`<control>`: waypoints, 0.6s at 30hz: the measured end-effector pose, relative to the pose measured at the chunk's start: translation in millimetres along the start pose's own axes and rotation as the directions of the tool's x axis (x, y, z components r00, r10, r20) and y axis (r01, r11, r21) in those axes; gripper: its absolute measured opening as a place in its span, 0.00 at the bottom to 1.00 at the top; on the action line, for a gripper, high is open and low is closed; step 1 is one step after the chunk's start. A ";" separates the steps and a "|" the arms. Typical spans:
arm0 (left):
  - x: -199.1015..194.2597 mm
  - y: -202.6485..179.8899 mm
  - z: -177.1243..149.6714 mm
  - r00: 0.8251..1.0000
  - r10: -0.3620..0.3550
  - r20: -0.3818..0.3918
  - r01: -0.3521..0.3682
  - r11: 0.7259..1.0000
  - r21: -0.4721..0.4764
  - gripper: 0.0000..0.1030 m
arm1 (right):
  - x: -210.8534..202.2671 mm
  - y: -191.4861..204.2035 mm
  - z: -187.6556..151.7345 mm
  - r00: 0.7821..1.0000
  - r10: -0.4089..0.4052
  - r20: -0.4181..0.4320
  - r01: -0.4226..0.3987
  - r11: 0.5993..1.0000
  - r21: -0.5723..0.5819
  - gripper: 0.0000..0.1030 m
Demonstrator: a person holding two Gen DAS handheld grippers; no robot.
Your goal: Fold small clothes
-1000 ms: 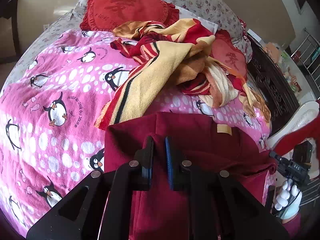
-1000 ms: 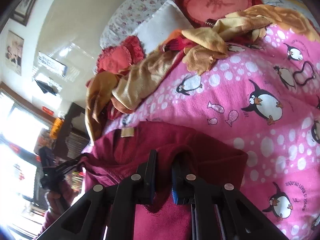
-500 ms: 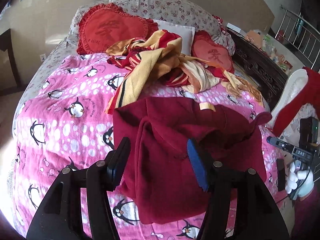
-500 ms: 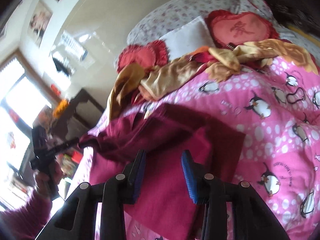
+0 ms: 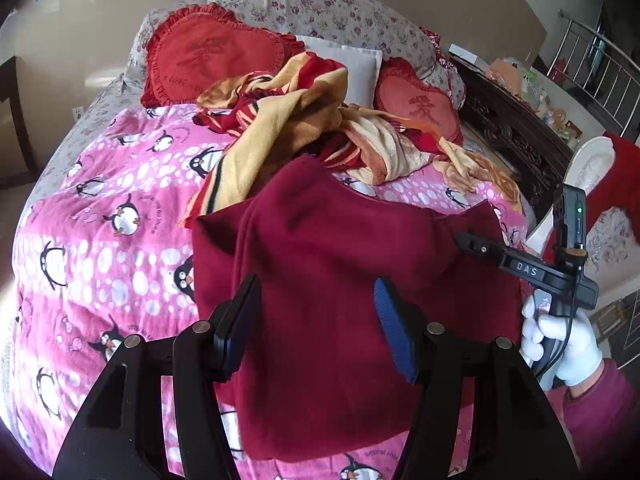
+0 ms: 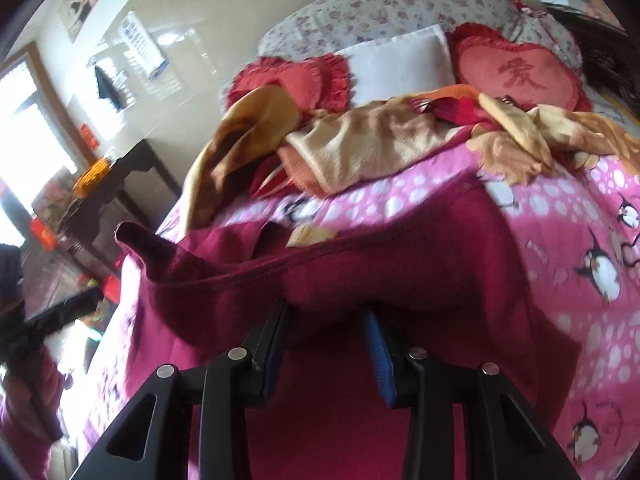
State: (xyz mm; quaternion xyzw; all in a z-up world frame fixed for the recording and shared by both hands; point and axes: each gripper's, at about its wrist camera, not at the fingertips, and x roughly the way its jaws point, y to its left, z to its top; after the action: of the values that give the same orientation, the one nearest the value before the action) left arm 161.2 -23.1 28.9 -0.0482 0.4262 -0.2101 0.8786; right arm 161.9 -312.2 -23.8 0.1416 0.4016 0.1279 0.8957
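Garment: maroon knit sweater (image 5: 332,280), folded over on itself, lying on the pink penguin duvet (image 5: 100,208) at the near end of the bed; tan neck label (image 6: 310,235) showing at the collar.
Left tool (image 5: 316,316): spread wide above the sweater, blue-padded fingers (image 5: 394,334) either side of its middle, gripping nothing.
Right tool (image 6: 328,344): parted, narrower than the left, fingers low against a raised fold of the sweater; contact unclear, frame blurred.
Right hand (image 5: 560,336): white-gloved, on the tool handle off the sweater's right edge.
Beyond sweater: crumpled yellow-and-red striped blanket (image 5: 288,128), then two red heart cushions (image 5: 208,60) flanking a white pillow (image 5: 352,64) at the headboard end.
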 end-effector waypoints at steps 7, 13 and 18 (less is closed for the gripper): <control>62.0 -1.4 25.2 0.997 0.072 -0.039 -0.074 0.997 -0.031 0.57 | 18.0 -17.8 21.6 0.999 -0.035 0.016 0.034 0.997 0.070 0.35; 97.7 15.8 30.8 0.988 0.145 -0.060 -0.149 0.986 -0.068 0.57 | -18.6 -46.0 16.9 0.981 -0.172 0.094 0.163 0.982 0.098 0.35; 104.2 9.9 26.7 0.981 0.193 -0.025 -0.193 0.981 0.000 0.58 | 6.1 -81.7 14.5 0.982 -0.188 0.007 0.184 0.970 0.156 0.25</control>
State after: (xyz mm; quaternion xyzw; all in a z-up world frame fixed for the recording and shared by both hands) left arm 242.1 -59.3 -32.7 -0.0051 0.4399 -0.1238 0.8895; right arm 186.2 -388.0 -47.8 0.1738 0.4119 0.0103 0.8945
